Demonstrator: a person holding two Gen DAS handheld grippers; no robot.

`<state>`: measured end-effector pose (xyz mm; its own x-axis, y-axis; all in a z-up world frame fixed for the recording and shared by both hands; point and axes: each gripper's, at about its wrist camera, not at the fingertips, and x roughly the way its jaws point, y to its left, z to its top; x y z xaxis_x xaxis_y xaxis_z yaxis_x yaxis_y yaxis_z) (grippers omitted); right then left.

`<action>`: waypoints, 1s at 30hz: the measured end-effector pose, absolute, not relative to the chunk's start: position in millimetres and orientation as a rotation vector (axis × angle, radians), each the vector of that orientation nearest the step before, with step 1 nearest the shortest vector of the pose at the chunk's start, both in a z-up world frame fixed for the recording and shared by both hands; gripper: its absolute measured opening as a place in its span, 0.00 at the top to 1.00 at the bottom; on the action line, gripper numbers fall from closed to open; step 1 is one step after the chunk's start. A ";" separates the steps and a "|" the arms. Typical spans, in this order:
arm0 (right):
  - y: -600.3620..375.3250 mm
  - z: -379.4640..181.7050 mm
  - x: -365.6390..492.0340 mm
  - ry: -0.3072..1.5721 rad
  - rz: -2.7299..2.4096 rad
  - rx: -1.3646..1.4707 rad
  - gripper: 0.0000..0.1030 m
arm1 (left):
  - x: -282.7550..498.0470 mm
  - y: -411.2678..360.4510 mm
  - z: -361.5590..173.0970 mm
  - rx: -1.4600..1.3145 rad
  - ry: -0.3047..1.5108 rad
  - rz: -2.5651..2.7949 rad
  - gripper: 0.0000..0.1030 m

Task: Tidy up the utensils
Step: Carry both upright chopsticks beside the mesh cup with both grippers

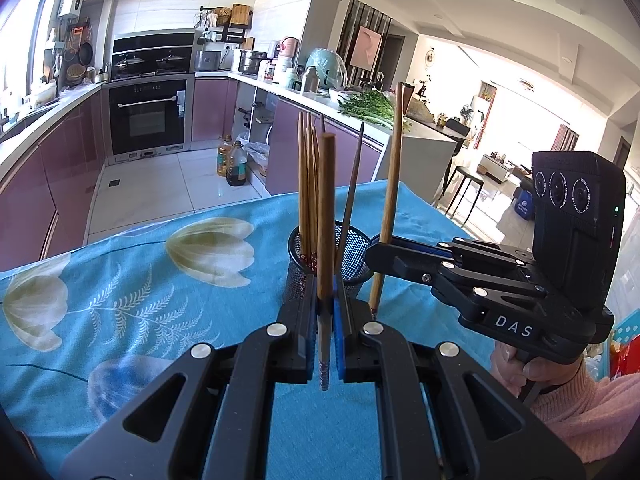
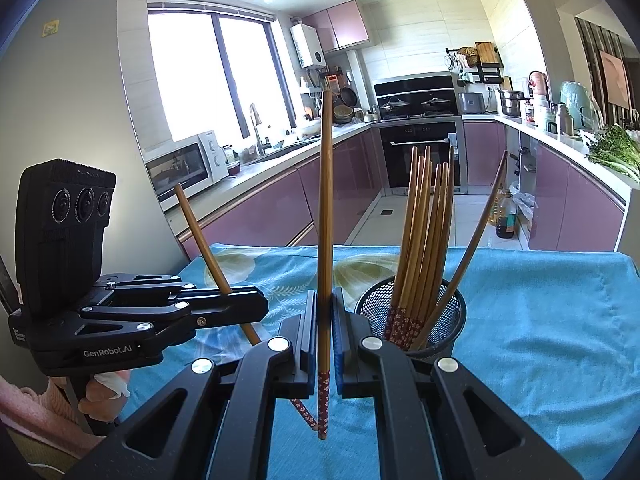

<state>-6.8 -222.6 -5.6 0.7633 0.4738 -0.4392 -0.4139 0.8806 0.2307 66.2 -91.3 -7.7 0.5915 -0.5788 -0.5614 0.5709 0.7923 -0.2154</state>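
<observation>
Two chopsticks are clamped upright, one by the left gripper (image 1: 325, 312), one by the right gripper (image 2: 325, 320), beside the mesh holder (image 2: 412, 312) at two o'clock. A microwave (image 2: 182, 166) is shown only by the right view. Blue floral tablecloth (image 1: 160, 300); kitchen. "GenRobot.AI" is legible.
</observation>
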 end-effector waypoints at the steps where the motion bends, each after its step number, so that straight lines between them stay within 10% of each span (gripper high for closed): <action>1: -222.2 -5.0 -6.1 0.508 0.484 0.122 0.94 | 66.2 -91.3 -7.0 -0.013 0.656 -0.668 0.93; 30: -229.9 3.2 -2.7 0.470 0.482 0.124 0.94 | 70.6 -89.3 8.5 -0.008 0.622 -0.669 0.93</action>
